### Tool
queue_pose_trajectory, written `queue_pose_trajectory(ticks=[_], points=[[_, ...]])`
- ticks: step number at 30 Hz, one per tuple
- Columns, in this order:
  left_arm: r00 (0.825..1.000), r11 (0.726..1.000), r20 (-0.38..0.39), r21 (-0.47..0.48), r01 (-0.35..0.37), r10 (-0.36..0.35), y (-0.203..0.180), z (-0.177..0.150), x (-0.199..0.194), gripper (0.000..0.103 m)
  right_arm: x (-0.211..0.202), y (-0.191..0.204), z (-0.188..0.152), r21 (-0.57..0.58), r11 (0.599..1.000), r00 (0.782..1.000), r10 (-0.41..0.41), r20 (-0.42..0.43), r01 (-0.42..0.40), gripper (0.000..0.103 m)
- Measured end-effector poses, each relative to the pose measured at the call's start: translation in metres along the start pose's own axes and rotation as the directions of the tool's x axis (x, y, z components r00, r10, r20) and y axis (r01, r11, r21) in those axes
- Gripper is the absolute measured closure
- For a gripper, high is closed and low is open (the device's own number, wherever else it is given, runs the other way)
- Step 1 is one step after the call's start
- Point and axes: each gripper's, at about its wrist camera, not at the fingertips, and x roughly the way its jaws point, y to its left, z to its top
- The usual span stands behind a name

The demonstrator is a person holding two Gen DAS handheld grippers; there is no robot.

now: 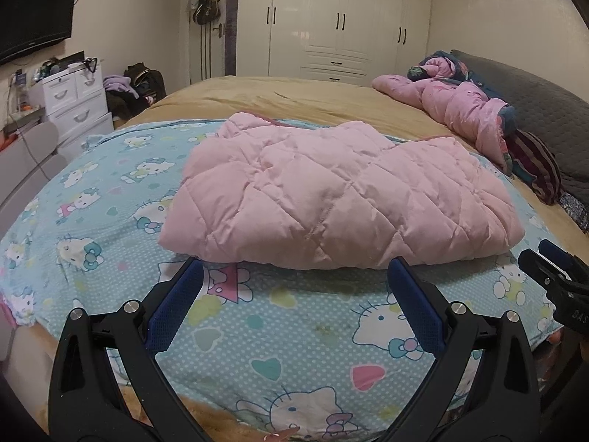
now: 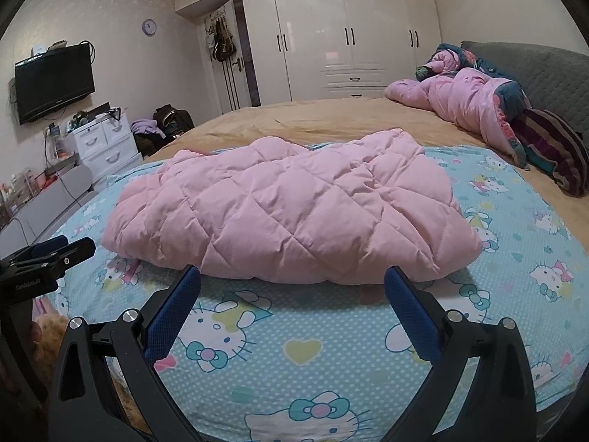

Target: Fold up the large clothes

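Both grippers spread and empty, short of 1 folded pink quilted jacket (image 1: pixel 331 195).

The jacket lies bundled on the cartoon-print sheet (image 1: pixel 110 228) at the near end of the bed. The left gripper (image 1: pixel 294 280) and right gripper (image 2: pixel 292 283) each hold their jaws wide apart, pinching nothing. Judged handling: light, soft, puffy padding (likely to spring back, with a smooth shell that may slip); grip deep at the near hem corners. Count: 1 jacket in work, 1 rumpled pink quilt (image 2: pixel 471 110) by the headboard, 2 grippers.
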Motion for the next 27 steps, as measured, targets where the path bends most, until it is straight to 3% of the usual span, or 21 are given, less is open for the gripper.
queue_pose_trajectory(ticks=[27], points=[[1.0, 1.0, 0.005, -0.014, 0.002, -0.001, 0.0065, 0.0009, -0.0025, 0.009, 0.0023, 0.0078, -0.0035, -0.017, 1.0, 1.0, 0.006, -0.015, -0.006, 0.004]])
